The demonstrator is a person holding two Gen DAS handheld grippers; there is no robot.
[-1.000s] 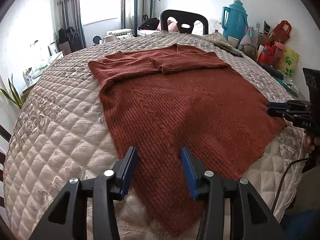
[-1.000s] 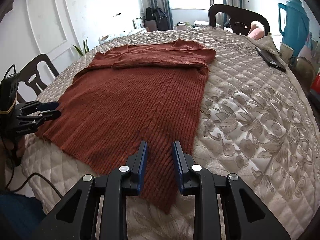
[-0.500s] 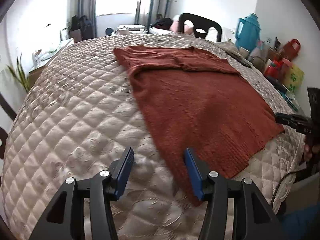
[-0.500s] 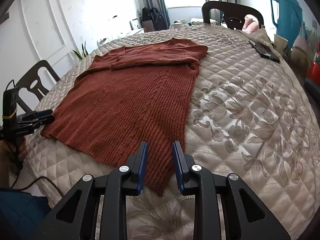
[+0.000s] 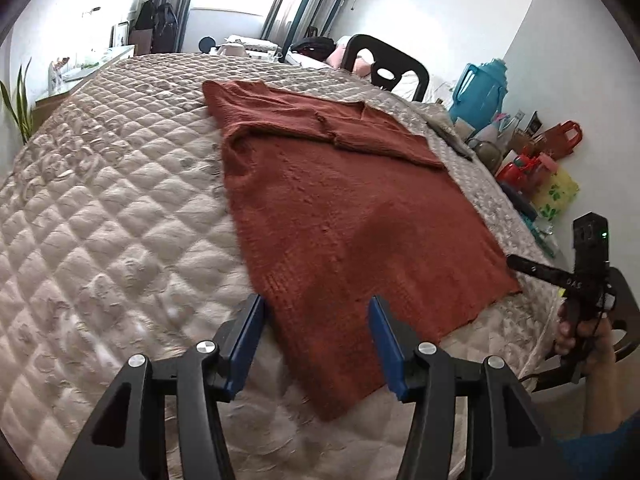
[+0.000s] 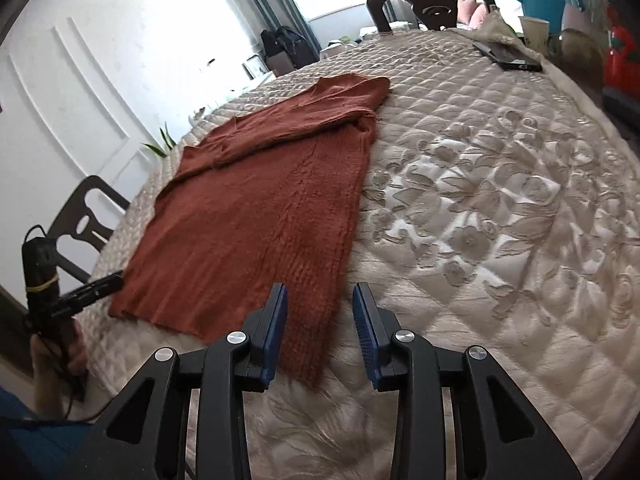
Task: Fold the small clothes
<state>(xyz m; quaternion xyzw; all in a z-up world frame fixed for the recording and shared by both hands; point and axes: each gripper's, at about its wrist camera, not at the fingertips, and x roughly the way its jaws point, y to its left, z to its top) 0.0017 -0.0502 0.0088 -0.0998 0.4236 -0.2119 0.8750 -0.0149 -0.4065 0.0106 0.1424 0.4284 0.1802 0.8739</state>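
A rust-red knitted sweater (image 5: 340, 208) lies flat on the quilted beige cover (image 5: 100, 220), its sleeves folded across the far end. My left gripper (image 5: 315, 300) hovers open over the sweater's near left corner, with the fabric lying between its blue pads untouched. In the right wrist view the same sweater (image 6: 260, 208) shows its near right corner between the fingers of my right gripper (image 6: 321, 286), whose jaws are opening and press on nothing. Each view catches the other gripper at the hem's far end: the right gripper (image 5: 534, 270) and the left gripper (image 6: 98, 285), each in a hand.
A dark phone (image 6: 508, 56) lies on the cover at the far right. A teal jug (image 5: 480, 92), red bag (image 5: 560, 140) and bottles crowd the right side. Black chairs stand at the far end (image 5: 384, 68) and left (image 6: 84, 220).
Both grippers have rolled and slid outward along the hem, from over the fabric to its two near corners. The right jaws have spread wider; the left jaws widened a little earlier.
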